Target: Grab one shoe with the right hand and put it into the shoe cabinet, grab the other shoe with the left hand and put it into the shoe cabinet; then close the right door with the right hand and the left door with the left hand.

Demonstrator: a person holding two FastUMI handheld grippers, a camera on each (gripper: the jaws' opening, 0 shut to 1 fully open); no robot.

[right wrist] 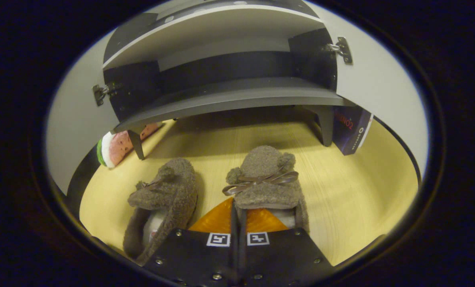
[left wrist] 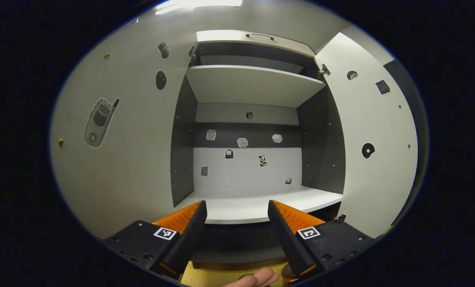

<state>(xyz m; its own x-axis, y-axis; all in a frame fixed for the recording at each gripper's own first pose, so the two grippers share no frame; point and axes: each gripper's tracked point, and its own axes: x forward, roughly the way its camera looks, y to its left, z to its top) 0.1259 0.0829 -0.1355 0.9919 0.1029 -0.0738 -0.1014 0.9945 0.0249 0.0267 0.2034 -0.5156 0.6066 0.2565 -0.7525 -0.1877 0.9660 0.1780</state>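
Two brown fuzzy shoes stand side by side on the yellow floor in front of the shoe cabinet (right wrist: 229,99) in the right gripper view. My right gripper (right wrist: 235,207) is shut on the left side wall of the right shoe (right wrist: 265,175), one orange finger inside it and one outside. The left shoe (right wrist: 169,191) lies free beside it. In the left gripper view my left gripper (left wrist: 237,213) is open and holds nothing, facing the cabinet's white lower shelf (left wrist: 261,205). Both doors stand open: the left door (left wrist: 122,159) and the right door (left wrist: 373,159).
A watermelon-patterned object (right wrist: 116,147) lies by the cabinet's left leg (right wrist: 136,145). A dark blue box (right wrist: 351,127) leans near the right leg (right wrist: 326,127). An upper shelf (left wrist: 253,83) spans the cabinet. A person's fingertip (left wrist: 257,278) shows below my left gripper.
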